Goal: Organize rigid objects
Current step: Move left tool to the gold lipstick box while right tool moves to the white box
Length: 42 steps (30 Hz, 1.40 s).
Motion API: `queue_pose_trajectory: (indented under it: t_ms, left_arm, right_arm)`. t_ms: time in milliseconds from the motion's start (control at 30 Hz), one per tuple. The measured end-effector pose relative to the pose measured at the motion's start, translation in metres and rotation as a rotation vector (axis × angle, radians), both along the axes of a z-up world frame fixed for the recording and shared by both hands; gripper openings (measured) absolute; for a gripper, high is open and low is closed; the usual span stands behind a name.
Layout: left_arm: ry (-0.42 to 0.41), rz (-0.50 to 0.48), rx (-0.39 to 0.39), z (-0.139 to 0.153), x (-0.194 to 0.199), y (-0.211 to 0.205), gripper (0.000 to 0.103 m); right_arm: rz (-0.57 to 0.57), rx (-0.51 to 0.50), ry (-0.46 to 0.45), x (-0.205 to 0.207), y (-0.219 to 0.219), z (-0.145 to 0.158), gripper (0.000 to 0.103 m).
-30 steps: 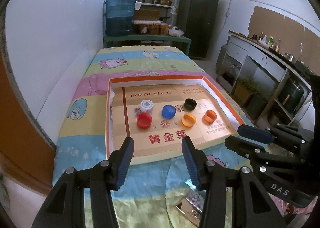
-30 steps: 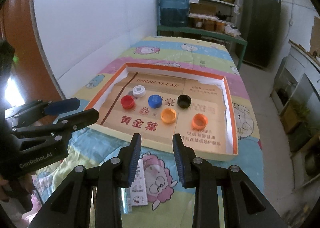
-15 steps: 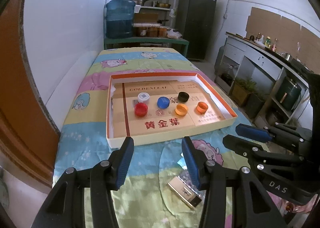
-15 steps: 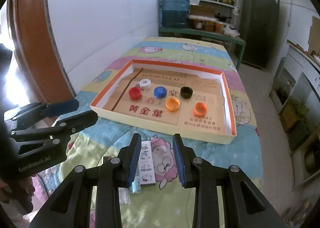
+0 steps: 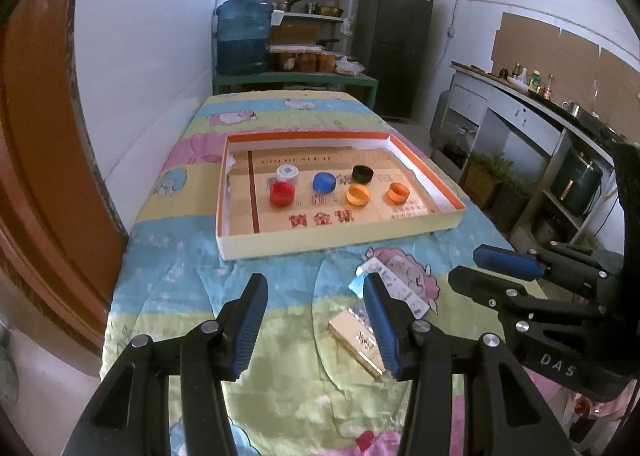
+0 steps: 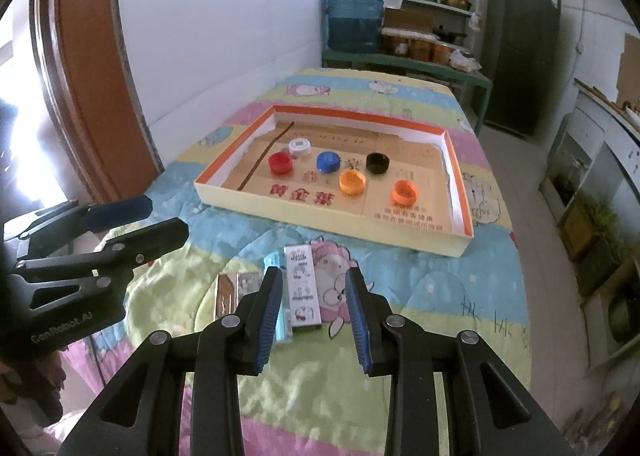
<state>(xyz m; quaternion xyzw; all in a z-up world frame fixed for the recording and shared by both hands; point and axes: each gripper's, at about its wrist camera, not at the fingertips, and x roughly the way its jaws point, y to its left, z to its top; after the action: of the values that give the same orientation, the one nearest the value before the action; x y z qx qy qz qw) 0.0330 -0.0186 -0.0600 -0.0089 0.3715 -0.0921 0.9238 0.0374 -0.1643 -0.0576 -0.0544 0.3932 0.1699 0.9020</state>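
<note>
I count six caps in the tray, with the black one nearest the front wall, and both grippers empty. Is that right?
Not quite. Six caps and empty grippers are correct, but the black cap sits in the back row of the tray. The orange caps lie nearest the front wall, as the right wrist view shows. The left gripper and right gripper hold nothing.

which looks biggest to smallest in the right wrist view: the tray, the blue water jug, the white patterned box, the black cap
1. tray
2. blue water jug, though it stands far back, so its true size is unsure
3. white patterned box, helped by lying close to the camera
4. black cap
</note>
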Motion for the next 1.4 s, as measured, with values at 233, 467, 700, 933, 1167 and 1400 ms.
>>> queue_pose_trajectory:
  t_ms: [233, 467, 700, 933, 1167, 1400]
  left_arm:
    - [0.027, -0.004, -0.009, -0.021, -0.016, -0.005, 0.05]
    - [0.073, -0.071, 0.026, -0.044, -0.03, -0.027, 0.05]
    - [0.118, -0.087, 0.063, -0.058, -0.027, -0.039, 0.05]
    - [0.137, -0.085, 0.081, -0.064, -0.015, -0.047, 0.05]
    - [0.153, -0.069, 0.089, -0.069, -0.003, -0.051, 0.05]
    - [0.156, -0.019, 0.063, -0.069, 0.001, -0.033, 0.05]
  right_arm:
    - [0.003, 0.005, 0.015, -0.008, -0.005, -0.009, 0.033]
    - [-0.002, 0.016, 0.035, -0.013, -0.008, -0.018, 0.033]
    - [-0.017, 0.025, 0.042, -0.015, -0.016, -0.022, 0.033]
    - [-0.035, 0.039, 0.045, -0.013, -0.024, -0.024, 0.033]
    - [-0.042, 0.042, 0.059, -0.008, -0.027, -0.03, 0.033]
    - [-0.041, 0.035, 0.077, 0.0, -0.029, -0.037, 0.033]
